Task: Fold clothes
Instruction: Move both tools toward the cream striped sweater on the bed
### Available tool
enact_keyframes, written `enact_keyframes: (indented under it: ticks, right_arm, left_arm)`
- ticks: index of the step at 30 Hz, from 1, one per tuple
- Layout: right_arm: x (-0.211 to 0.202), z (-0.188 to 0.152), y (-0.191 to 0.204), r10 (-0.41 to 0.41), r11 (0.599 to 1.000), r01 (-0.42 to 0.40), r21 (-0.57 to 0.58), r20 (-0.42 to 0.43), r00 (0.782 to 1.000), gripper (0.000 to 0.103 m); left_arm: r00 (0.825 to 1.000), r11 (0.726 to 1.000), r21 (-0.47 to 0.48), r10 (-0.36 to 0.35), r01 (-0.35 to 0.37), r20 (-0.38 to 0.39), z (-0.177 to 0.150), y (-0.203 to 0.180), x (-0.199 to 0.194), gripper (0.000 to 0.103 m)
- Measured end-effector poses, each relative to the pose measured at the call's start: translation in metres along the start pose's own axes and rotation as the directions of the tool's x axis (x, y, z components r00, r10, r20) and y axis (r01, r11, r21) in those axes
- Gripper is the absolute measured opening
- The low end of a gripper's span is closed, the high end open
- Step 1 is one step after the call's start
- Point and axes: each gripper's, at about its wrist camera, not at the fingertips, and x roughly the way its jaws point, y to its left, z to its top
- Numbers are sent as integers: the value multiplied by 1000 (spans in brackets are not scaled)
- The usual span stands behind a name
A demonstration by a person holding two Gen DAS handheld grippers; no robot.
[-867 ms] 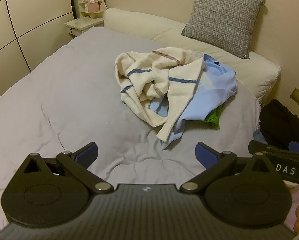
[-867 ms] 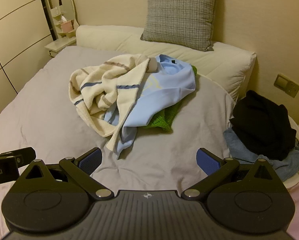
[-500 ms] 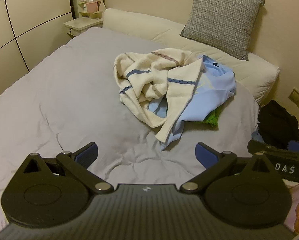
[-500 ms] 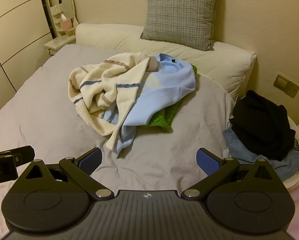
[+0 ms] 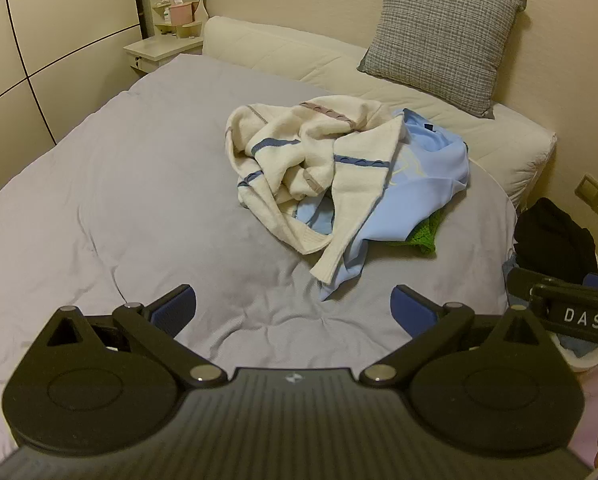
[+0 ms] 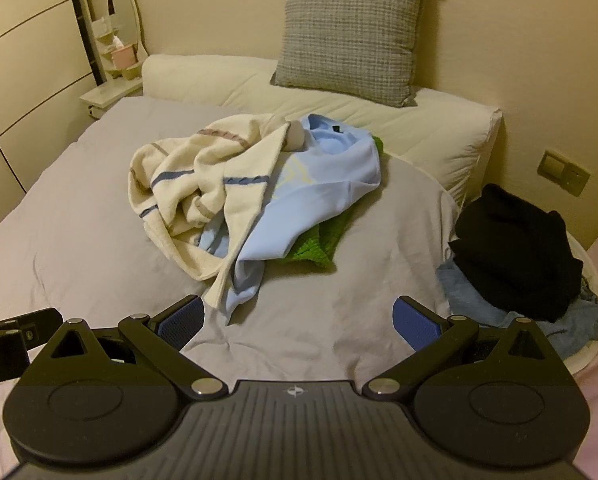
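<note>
The left gripper and the right gripper both hang over the near part of the grey bedspread with jaws spread wide and nothing between them. Ahead lies bare, lightly creased cover, open room on the left. Past that sits the crumpled heap: a cream sweater with blue stripes on top of a light blue shirt, and a green knit poking out underneath. At the right edge of the bed, a black garment rests on denim in a basket. Farther back are the cream pillow, a grey checked cushion and a bedside shelf. Since the earlier frames the heap sits slightly lower in the left view; nothing else differs.
</note>
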Motion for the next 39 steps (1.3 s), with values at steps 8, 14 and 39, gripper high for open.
enact_keyframes:
  ticks: [8, 14, 39]
  right_arm:
    - [-2, 2, -1, 0, 1000, 0, -4, -4, 1000, 103]
    - [-3, -3, -3, -7, 1000, 7, -1, -9, 1000, 103]
    - [26, 11, -4, -4, 1000, 3, -16, -46, 999, 103]
  left_arm:
    - [1000, 1000, 3, -1, 1, -6, -4, 4, 2, 103]
    - [1000, 1000, 10, 3, -3, -22, -9, 4, 7, 103]
    - [997, 999, -9, 44, -45, -56, 2, -1, 36, 103]
